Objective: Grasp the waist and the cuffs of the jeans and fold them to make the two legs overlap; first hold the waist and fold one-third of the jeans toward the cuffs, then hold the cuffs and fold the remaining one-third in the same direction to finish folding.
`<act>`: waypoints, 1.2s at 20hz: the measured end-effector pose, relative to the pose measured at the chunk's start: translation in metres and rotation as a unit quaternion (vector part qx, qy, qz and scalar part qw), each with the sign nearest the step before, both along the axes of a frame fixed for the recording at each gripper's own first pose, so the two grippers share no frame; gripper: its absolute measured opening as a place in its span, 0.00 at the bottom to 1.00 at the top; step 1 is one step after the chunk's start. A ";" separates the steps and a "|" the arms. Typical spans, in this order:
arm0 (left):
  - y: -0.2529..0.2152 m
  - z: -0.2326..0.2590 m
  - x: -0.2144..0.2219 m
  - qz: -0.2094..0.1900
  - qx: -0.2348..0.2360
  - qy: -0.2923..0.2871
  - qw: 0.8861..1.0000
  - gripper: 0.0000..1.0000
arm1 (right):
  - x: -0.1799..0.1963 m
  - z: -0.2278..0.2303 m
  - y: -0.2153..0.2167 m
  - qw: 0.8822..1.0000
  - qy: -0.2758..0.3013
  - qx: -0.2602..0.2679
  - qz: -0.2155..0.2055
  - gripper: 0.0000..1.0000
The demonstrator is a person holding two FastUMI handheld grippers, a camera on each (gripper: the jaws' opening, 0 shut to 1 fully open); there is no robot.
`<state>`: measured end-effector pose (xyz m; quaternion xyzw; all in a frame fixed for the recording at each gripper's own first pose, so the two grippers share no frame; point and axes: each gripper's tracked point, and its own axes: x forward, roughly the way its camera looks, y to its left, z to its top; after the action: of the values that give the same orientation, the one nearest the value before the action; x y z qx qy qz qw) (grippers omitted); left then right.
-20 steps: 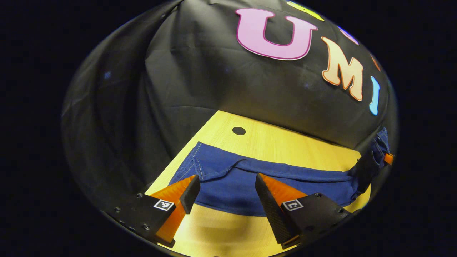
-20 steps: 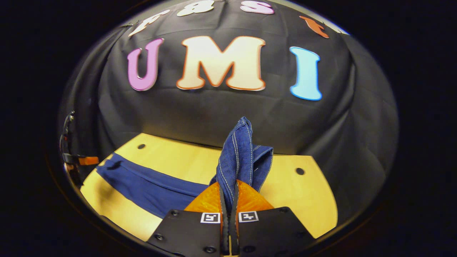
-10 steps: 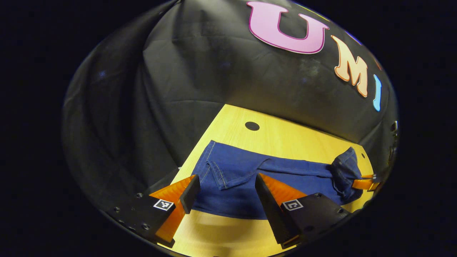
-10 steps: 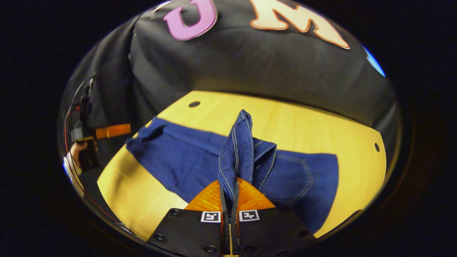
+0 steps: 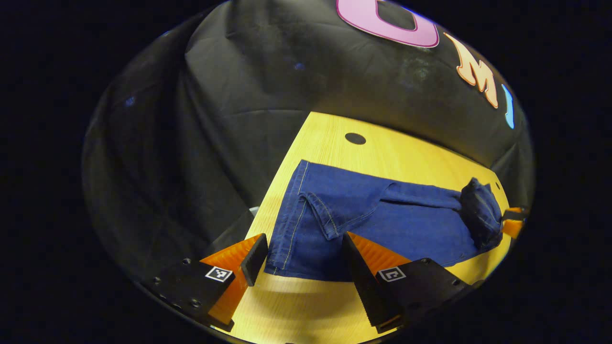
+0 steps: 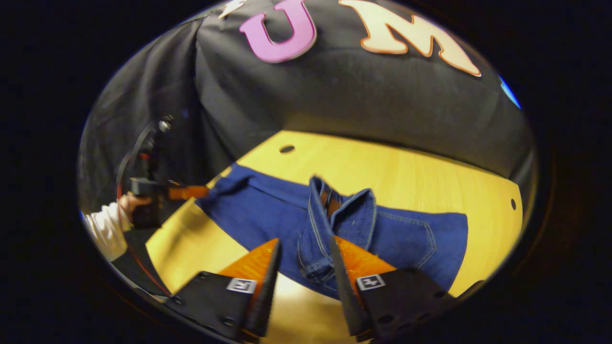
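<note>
Currently, jeans [image 5: 382, 224]: lay flat on desk [image 5: 363, 157], long axis left–right.
Left gripper [image 5: 301, 260]: fingers open, cuffs [image 5: 296, 229] just ahead.
Right gripper [image 6: 301, 267]: fingers apart, waist [image 6: 334, 215] between them, ungripped.

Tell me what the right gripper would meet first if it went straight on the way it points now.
Most likely the bunched waist of the jeans: it stands between the open jaws of the right gripper, just ahead on the table. Depth is hard to judge.

Both gripper views look down, close, from opposite ends, sharing the jeans [image 5: 382, 220] and table [image 6: 411, 167].
</note>
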<state>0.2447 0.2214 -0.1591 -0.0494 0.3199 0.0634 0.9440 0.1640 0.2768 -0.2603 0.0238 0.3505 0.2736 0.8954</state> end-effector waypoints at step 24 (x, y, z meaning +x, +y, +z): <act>-0.023 -0.024 0.005 -0.024 -0.028 -0.005 0.999 0.15 | -0.044 0.113 -0.194 0.967 -0.072 -0.039 -0.241 1.00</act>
<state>0.2500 0.1988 -0.1834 -0.0685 0.3182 0.0312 0.9450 0.1198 0.0826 -0.1474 0.0525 0.2794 0.0367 0.9580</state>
